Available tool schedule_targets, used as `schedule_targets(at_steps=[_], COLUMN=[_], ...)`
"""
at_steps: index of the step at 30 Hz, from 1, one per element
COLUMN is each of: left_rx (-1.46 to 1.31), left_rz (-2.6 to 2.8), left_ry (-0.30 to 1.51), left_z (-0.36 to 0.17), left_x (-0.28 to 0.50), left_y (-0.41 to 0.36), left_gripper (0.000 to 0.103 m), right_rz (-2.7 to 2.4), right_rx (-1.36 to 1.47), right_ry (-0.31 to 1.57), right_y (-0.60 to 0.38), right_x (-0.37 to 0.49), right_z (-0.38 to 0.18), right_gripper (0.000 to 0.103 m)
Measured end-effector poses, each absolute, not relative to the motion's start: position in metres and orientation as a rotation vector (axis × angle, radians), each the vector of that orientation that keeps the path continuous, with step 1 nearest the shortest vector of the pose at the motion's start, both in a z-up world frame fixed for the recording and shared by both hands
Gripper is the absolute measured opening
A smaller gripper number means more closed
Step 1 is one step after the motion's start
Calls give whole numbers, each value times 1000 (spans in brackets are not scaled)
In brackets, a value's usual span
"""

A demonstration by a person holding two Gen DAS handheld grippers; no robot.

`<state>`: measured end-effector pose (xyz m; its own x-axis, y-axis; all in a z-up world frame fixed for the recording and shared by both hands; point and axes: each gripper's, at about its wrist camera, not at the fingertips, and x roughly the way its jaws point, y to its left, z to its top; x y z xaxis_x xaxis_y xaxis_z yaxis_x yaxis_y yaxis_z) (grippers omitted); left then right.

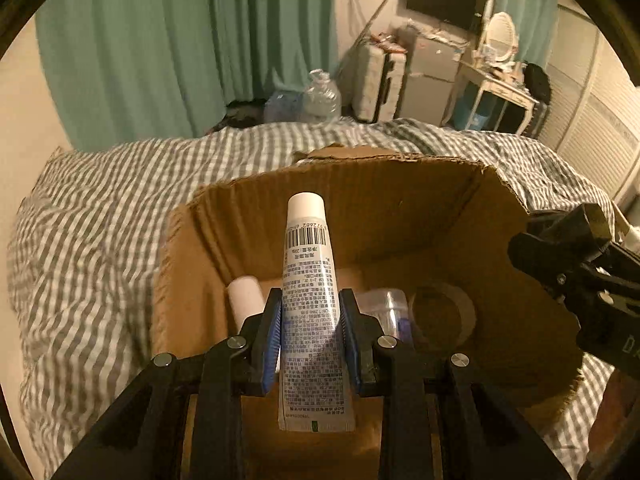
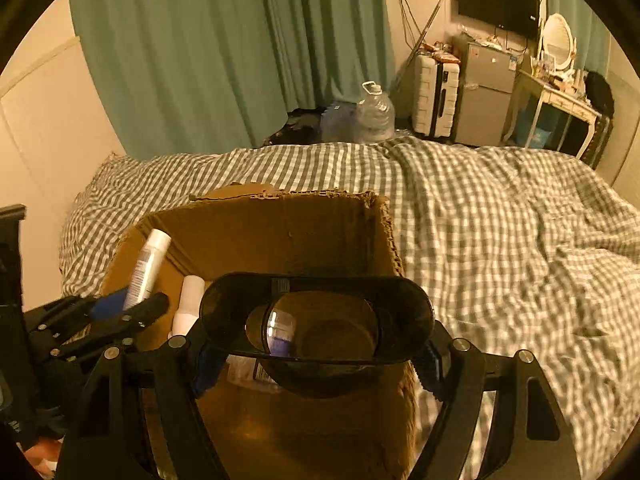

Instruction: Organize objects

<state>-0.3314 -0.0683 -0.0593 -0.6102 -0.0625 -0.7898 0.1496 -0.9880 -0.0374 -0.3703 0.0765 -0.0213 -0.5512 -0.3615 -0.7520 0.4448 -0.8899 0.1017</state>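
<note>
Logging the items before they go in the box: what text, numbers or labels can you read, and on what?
"972682": digits, seen upside down and only partly, by the barcode on the white tube in the left claw.
Tube's fine print: too small to read.
Television logo: too small.
Fridge stickers: blurred.
Dark oval container in the right claw: no text visible.

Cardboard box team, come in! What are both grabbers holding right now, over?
Left gripper shut on white tube, right gripper on dark oval case. Both above cardboard box. Nothing blocking.
</note>
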Motion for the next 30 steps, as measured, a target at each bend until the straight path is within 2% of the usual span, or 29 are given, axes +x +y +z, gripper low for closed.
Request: schedule_targets(at_steps=[2, 3, 5, 7, 16, 19, 25, 30], left_rx=[1346, 1355, 1292, 1245, 1143, 1080, 855, 701], left_rz=[-2713, -2714, -2726, -2738, -2726, -2744, -2781, -2794], left_ry=[133, 137, 138, 137, 111, 138, 104, 29], left_z=[-63, -64, -58, -52, -12, 19, 90, 136], left_x=[-335, -334, -331, -331, -304, -280, -226, -174], left_y=[-66, -67, -67, -69, -69, -68, -53, -31], left_gripper=[47, 65, 75, 85, 88, 96, 101, 102], right_rz=[-2414, -2415, -2446, -2452, -2475, -2496, -2565, -2632], right_rx=[1115, 1103, 1069, 1042, 963, 897, 759, 647], right_ry=[133, 134, 150, 123, 38, 49, 3, 19], right_y=[77, 77, 80, 83, 97, 103, 127, 149], right_x=[-375, -375, -377, -376, -353, -331, -274, -223], right_z=[-26, -27, -29, -29, 15, 43, 104, 141], right_gripper=[76, 76, 89, 91, 93, 98, 101, 102])
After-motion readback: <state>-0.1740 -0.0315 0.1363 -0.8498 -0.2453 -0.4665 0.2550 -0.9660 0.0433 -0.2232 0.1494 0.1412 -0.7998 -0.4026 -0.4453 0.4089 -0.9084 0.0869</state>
